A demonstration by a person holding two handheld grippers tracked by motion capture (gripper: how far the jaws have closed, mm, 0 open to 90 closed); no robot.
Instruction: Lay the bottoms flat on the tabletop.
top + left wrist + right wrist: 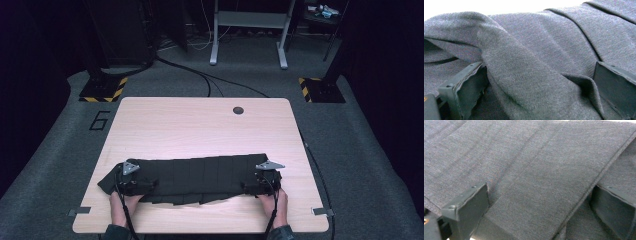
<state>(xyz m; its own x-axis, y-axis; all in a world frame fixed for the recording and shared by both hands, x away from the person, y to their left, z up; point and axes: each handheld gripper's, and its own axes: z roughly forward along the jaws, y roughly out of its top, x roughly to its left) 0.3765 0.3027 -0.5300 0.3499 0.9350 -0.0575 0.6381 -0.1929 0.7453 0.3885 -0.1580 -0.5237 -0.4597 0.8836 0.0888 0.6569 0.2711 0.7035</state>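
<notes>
The dark grey pleated woven cloth [200, 177] (it looks like a skirt or a pleated panel) lies spread on the near half of the pale wooden table [200, 125], its long axis running side to side, parallel to the table's near edge. The pleats cross it front to back. Its far edge is fairly straight; its near edge is ragged, and the left end bunches out into a loose point toward the table's left edge.

The left gripper [131, 181] sits at the left end of that long axis and the right gripper [264, 181] at the right end, so each hand is nearest its own end and the cloth's span lies stretched between them. Both grippers point away from the person, into the fabric.

In the left gripper view, a raised fold of cloth [529, 75] humps up between the two black jaws, which stand wide apart on either side of it; the gripper is released, straddling the fold and not pinching it. In the right gripper view, flat cloth [534, 182] with a seam or folded edge runs between the jaws, which likewise stand spread apart with nothing clamped.

My judgement is that the coming move turns on this symmetry: closing at both ends would let the cloth be lifted or folded across its short axis.
</notes>
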